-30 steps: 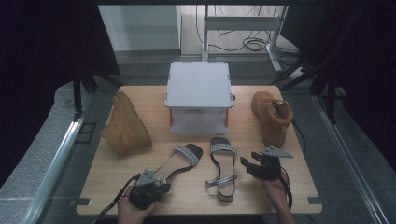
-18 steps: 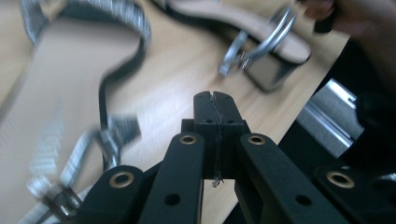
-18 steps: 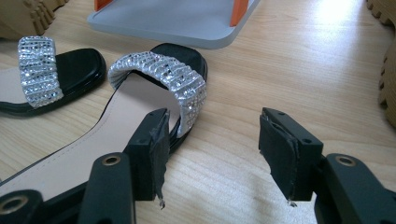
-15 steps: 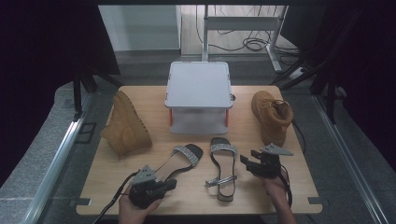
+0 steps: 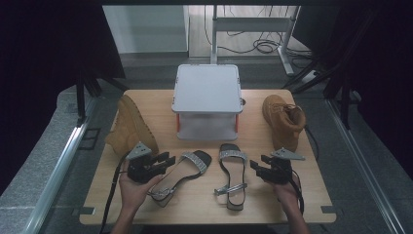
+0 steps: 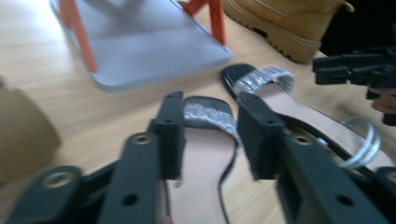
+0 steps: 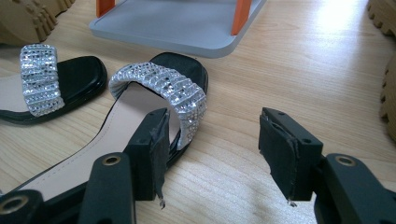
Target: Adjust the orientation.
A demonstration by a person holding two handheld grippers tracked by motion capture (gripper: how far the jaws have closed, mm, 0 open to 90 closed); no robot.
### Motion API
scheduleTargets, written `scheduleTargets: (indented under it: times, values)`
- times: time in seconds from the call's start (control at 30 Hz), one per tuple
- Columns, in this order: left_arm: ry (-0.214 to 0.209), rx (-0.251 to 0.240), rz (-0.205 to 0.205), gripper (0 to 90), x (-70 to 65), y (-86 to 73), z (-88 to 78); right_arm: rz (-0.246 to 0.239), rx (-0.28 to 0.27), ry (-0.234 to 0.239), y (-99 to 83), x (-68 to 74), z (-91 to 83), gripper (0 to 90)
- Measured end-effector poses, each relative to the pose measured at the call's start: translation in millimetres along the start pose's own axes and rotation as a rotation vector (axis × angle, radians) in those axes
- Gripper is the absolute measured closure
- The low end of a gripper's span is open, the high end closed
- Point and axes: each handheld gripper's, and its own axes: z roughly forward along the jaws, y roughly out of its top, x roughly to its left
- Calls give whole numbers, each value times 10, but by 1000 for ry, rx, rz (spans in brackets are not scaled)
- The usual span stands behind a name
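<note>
Two black sandals with glittery silver straps lie side by side on the wooden table. Above the left sandal hovers my left gripper; its jaws have just been opening and now stand open with nothing pressed between them. In the left gripper view, the left gripper frames that sandal's strap lying on the table below. Beside the right sandal, my right gripper is held open and empty. In the right gripper view, the right gripper sits just right of the strap.
A grey two-level stand with orange legs stands at the table's middle back. One tan boot lies at the left, another at the right. Metal rails run along both sides of the table.
My left gripper has left the heel end of the left sandal, risen and moved farther up the table, and its jaws have gone from shut to open. The sandal stayed put. The right gripper kept still.
</note>
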Motion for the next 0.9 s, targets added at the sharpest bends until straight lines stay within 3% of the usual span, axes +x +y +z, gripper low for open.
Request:
scheduleTargets:
  times: [0.17,0.3,0.43,0.57,0.6,0.67,0.7,0.73,0.9]
  values:
    - [-9,-15,-6,539,51,-30,-61,-12,-5,-3,22,6,5,427]
    - [-33,-33,-44,500,112,-57,-90,-72,1,-25,35,50,-54,421]
    - [-51,-42,-43,464,144,-27,-106,-54,-28,-11,96,64,-157,450]
    - [-63,-26,-39,461,180,-31,-74,-56,-15,1,119,159,-190,547]
    - [-67,-13,-42,461,192,-47,-43,-59,-14,17,119,217,-186,634]
    - [-72,-1,-44,457,194,-55,-17,-71,-26,28,130,268,-197,740]
    - [-72,-1,-44,456,194,-55,-17,-71,-26,28,130,268,-197,740]
    - [-78,6,-45,452,194,-55,6,-86,-38,51,146,318,-237,825]
    - [-81,14,-51,449,195,-56,42,-97,-51,95,153,393,-324,889]
